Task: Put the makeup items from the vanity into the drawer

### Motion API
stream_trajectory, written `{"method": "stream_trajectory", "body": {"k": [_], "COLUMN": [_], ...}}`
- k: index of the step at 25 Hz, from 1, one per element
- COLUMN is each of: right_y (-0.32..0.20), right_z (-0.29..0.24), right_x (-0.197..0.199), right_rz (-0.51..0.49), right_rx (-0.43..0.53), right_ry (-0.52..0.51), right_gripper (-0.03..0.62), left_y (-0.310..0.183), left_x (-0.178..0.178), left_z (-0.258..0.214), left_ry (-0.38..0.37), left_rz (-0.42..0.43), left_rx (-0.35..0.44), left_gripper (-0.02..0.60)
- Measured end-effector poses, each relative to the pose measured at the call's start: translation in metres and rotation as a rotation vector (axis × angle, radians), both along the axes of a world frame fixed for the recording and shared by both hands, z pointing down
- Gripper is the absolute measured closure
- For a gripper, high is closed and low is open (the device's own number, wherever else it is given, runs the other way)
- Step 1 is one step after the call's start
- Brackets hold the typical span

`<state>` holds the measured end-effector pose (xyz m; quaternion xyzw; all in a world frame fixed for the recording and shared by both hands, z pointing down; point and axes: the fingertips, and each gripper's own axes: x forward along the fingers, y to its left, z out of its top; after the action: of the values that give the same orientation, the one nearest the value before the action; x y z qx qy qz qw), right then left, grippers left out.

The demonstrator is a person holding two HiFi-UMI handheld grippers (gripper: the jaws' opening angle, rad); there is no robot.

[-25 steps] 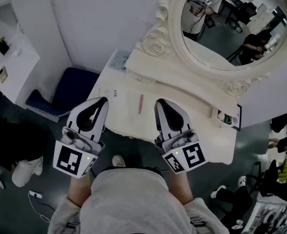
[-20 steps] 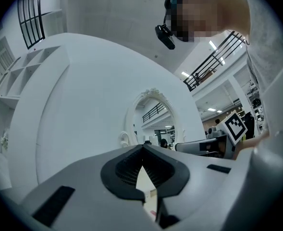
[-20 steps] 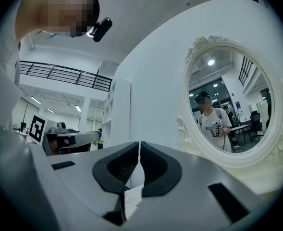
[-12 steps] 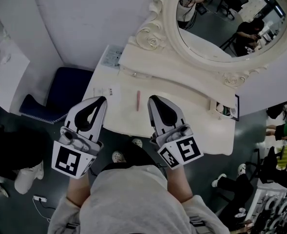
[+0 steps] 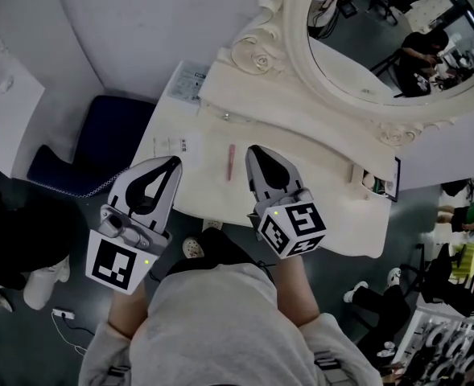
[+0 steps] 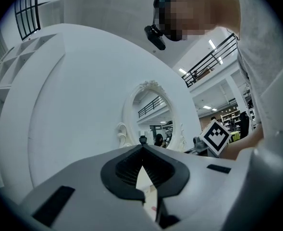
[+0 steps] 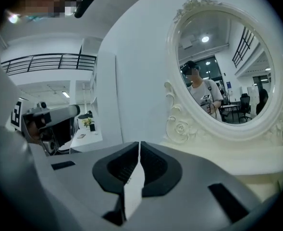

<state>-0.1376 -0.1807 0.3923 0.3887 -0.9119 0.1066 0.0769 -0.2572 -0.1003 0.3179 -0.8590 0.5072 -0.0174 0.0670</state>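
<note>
Left gripper [image 5: 171, 164]: we see its fingers closed, empty.
Right gripper [image 5: 253, 151]: fingers closed, empty.
Pink makeup stick [image 5: 231, 161]: on the tabletop [image 5: 325, 203], near the right gripper's 9 o'clock, apart.

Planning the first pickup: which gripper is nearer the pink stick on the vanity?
Right. The right gripper hovers just right of the pink stick, nearly beside it; the left gripper is farther off on its left.
</note>
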Motion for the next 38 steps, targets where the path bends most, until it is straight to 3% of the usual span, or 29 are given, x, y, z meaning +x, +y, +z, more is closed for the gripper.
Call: {"method": "stream_trajectory", "body": {"k": [11, 21, 28, 31, 38], "right_y": [-0.025, -0.028, -0.027, -0.024, -0.019], "right_z": [0.095, 0.160, 0.198, 0.213, 0.232], "right_x": [-0.011, -0.005, 0.001, 0.001, -0.003], "right_rz": [-0.017, 0.015, 0.061, 0.063, 0.050], "right_rx": [-0.249, -0.439, -0.530, -0.560, -0.583], "right_ry": [0.132, 0.188, 0.255, 0.291, 0.353], "right_gripper": [0.569, 0.568, 0.567, 0.505, 0.487], "left_y": [-0.022, -0.030, -0.031, -0.030, -0.026], "left_x": [-0.020, -0.033, -0.038, -0.042, -0.050], "left_z": [0.020, 0.034, 0.036, 0.038, 0.041], "left_ry": [0.018, 0.040, 0.042, 0.042, 0.045], "left_rz": [-0.074, -0.136, -0.169, -0.187, -0.236], "left_rx": [-0.054, -0.082, -0.091, -0.097, -0.111], "left_gripper": [0.569, 0.568, 0.568, 0.568, 0.568]}}
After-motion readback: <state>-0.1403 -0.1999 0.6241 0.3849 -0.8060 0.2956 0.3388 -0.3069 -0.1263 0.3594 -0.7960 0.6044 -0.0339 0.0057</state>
